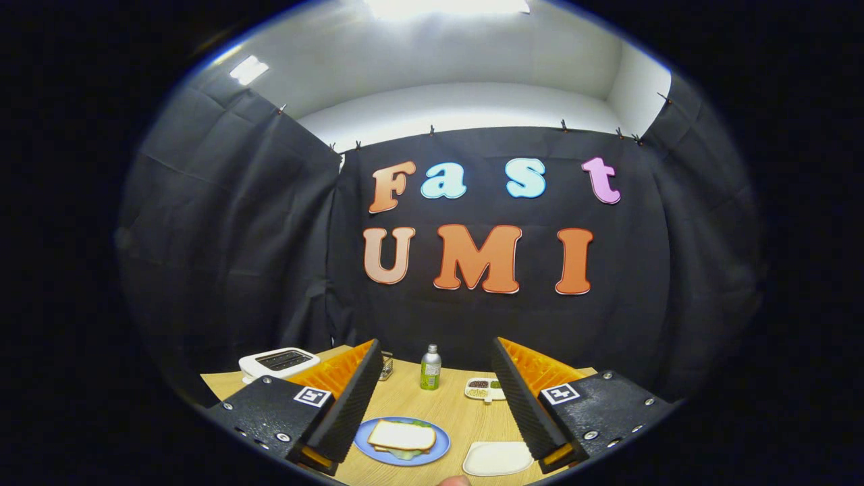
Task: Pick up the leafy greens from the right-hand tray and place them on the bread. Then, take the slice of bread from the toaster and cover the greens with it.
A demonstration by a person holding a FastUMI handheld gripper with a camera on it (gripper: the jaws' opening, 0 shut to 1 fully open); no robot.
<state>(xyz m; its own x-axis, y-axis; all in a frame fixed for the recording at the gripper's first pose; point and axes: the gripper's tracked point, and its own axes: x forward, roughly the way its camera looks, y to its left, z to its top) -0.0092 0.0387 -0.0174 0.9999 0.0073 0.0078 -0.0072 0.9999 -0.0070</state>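
Observation:
My gripper (437,398) is held above the wooden table with its fingers wide apart and nothing between them. Below and between the fingers lies a blue plate (378,451) with a slice of bread (402,435) on top; green leaves (409,455) peek out from under the slice. A white toaster (278,362) stands at the back left, beyond the left finger, and its slots look dark. A white tray (497,458) lies close to the right finger and looks bare.
A green-labelled metal bottle (430,368) stands at the back middle of the table. Beside it to the right is a small white divided dish (484,389) with bits of food. A small metal object (386,365) sits just behind the left finger.

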